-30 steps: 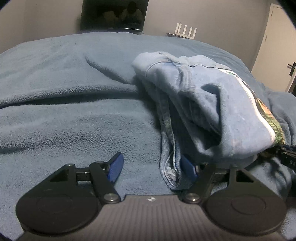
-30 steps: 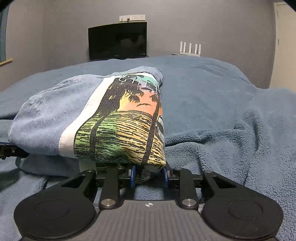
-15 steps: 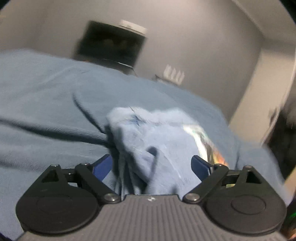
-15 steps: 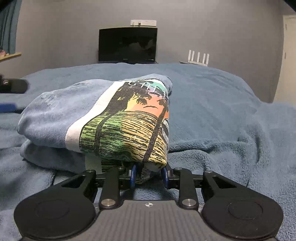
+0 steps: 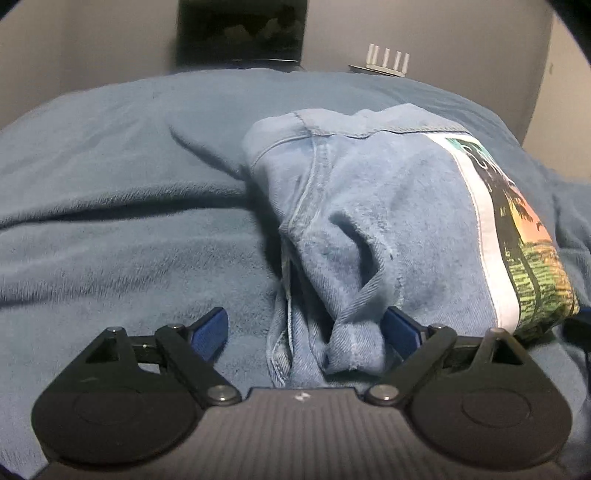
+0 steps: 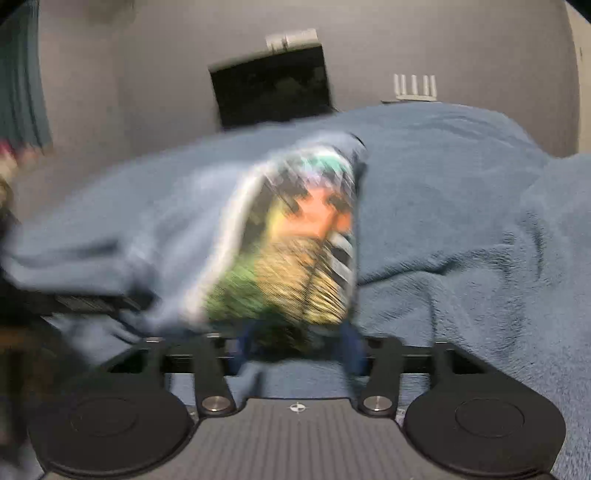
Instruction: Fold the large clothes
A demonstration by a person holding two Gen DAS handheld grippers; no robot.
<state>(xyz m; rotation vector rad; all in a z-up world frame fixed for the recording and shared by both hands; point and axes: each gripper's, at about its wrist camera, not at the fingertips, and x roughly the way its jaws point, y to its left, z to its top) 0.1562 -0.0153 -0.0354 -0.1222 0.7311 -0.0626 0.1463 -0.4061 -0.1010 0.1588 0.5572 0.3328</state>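
The left gripper [image 5: 304, 328] stands wide open, its blue pads on either side of the near hem of the folded blue shirt [image 5: 373, 206], which lies bunched on the blue blanket [image 5: 122, 221] just ahead and to the right. The right gripper [image 6: 297, 339] is blurred; its blue pads flank the shirt's printed end, but whether they pinch it I cannot tell.

Blue blanket [image 5: 110, 229], television [image 5: 242, 29], router [image 5: 386, 61]

Black left gripper [image 5: 306, 331], blue fingers [image 5: 210, 329], silver pivot screws, ribbed grey housing
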